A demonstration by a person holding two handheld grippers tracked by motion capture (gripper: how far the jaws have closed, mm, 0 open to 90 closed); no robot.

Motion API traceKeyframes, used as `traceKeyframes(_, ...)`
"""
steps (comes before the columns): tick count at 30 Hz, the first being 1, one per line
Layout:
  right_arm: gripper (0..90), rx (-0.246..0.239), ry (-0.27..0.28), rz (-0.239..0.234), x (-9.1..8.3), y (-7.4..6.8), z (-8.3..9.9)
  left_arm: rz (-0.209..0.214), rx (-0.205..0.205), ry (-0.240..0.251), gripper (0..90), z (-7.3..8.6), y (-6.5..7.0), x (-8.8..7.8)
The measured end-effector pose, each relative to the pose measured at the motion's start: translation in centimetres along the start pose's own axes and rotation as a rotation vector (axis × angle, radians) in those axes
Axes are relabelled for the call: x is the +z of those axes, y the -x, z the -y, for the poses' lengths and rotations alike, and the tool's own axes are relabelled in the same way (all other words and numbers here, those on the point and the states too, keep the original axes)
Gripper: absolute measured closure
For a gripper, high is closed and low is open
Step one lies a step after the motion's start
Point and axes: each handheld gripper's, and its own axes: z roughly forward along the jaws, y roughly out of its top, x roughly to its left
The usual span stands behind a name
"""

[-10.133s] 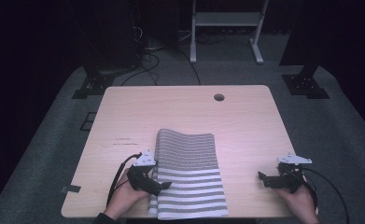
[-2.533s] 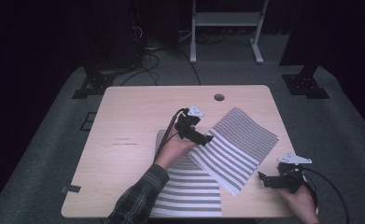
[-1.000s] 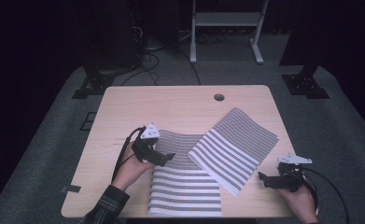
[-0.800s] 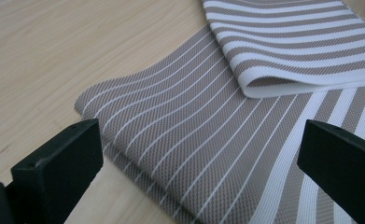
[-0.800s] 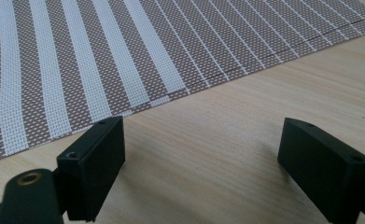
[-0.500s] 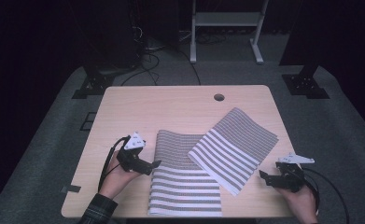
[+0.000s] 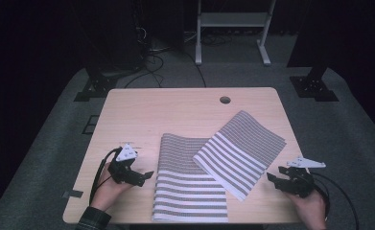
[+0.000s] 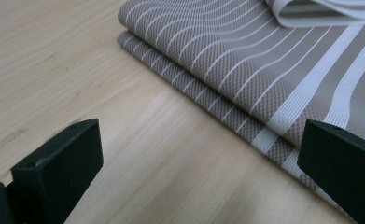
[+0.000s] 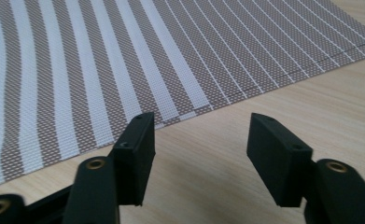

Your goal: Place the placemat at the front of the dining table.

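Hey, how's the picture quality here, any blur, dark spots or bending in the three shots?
High view: table lit, room around it nearly black. Left gripper view: sharp striped cloth, its stripes bowed by the lens, soft near wood. Right gripper view: crisp weave, slight curve.

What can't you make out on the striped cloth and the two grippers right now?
- High view: part of the lower striped cloth is covered by the angled upper cloth lying on it.
- High view: left gripper and right gripper are too small and dark to read how their jaws stand.
- Left gripper view: the fold at the top is cut off by the frame edge.
- Right gripper view: the cloth's left part runs out of frame.
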Motion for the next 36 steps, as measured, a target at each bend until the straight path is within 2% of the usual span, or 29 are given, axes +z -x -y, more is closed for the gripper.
traceKeyframes(7, 66.2, -0.037, 0.038, -0.045, -0.7, -1.2, -0.6, -0.012, -0.022, -0.025, 0.0, 1.4, -0.6, -0.3)
traceKeyframes(11, 81.2, -0.045, 0.035, -0.11, -0.8, -1.9, -0.7, -0.019, -0.041, -0.031, 0.0, 2.1, -1.1, -0.6)
traceKeyframes(14, 89.1, -0.064, 0.036, -0.146, -0.8, -2.5, -0.8, -0.018, -0.054, -0.042, 0.0, 2.7, -1.4, -0.6)
traceKeyframes(17, 89.9, -0.094, 0.035, -0.171, -0.8, -3.3, -1.0, -0.016, -0.053, -0.058, 0.0, 3.1, -1.6, -0.6)
traceKeyframes(19, 89.9, -0.105, 0.033, -0.192, -0.7, -3.9, -1.0, -0.014, -0.063, -0.062, 0.0, 3.3, -1.7, -0.5)
traceKeyframes(22, 89.9, -0.108, 0.033, -0.237, -0.5, -4.6, -1.1, -0.019, -0.055, -0.076, 0.0, 3.4, -1.8, -0.4)
traceKeyframes(28, 90.0, -0.137, 0.019, -0.278, 0.1, -6.2, -1.2, -0.02, -0.044, -0.106, 0.0, 3.8, -1.7, 0.1)
traceKeyframes(36, 90.0, -0.167, -0.024, -0.319, 0.9, -7.6, -1.2, -0.023, -0.051, -0.074, 0.0, 4.1, -1.7, 0.2)
